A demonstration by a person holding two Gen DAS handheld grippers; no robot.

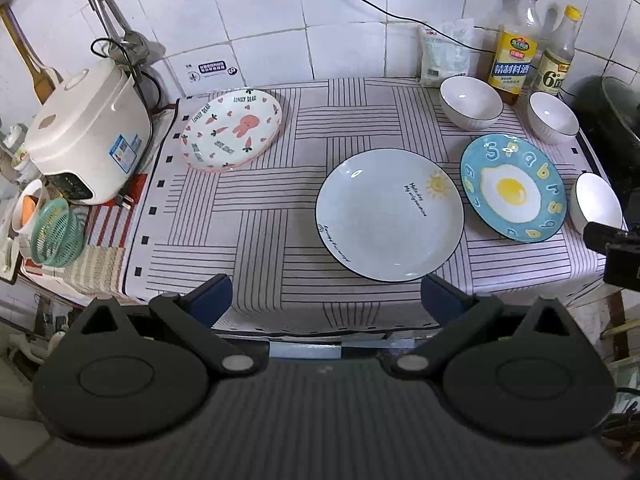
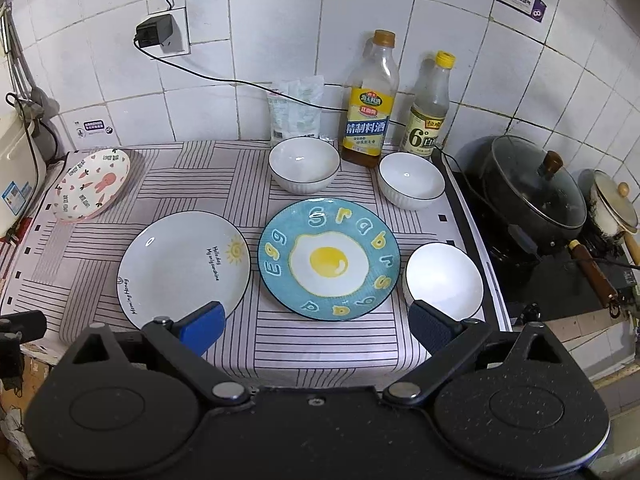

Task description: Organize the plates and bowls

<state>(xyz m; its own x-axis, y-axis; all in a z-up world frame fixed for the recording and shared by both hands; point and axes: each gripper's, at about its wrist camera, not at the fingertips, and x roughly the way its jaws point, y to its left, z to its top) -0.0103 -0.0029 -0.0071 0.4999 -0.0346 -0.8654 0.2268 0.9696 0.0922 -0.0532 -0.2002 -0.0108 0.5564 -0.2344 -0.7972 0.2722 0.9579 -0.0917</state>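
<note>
Three plates lie on the striped cloth (image 1: 260,208): a pink rabbit plate (image 1: 232,130) (image 2: 93,190) at the back left, a pale sun plate (image 1: 389,215) (image 2: 184,269) in the middle, a blue egg plate (image 1: 513,187) (image 2: 329,259) to its right. Three white bowls stand around the egg plate: two behind it (image 2: 304,164) (image 2: 411,185) (image 1: 471,103) (image 1: 554,117), one at its right (image 2: 444,279) (image 1: 598,202). My left gripper (image 1: 326,300) hangs open over the cloth's front edge, holding nothing. My right gripper (image 2: 316,330) is open in front of the egg plate.
A rice cooker (image 1: 88,132) and a green basket (image 1: 56,232) stand left of the cloth. Two bottles (image 2: 370,100) (image 2: 428,106) and a white bag (image 2: 296,108) line the tiled wall. A lidded black pot (image 2: 528,188) sits on the stove at right.
</note>
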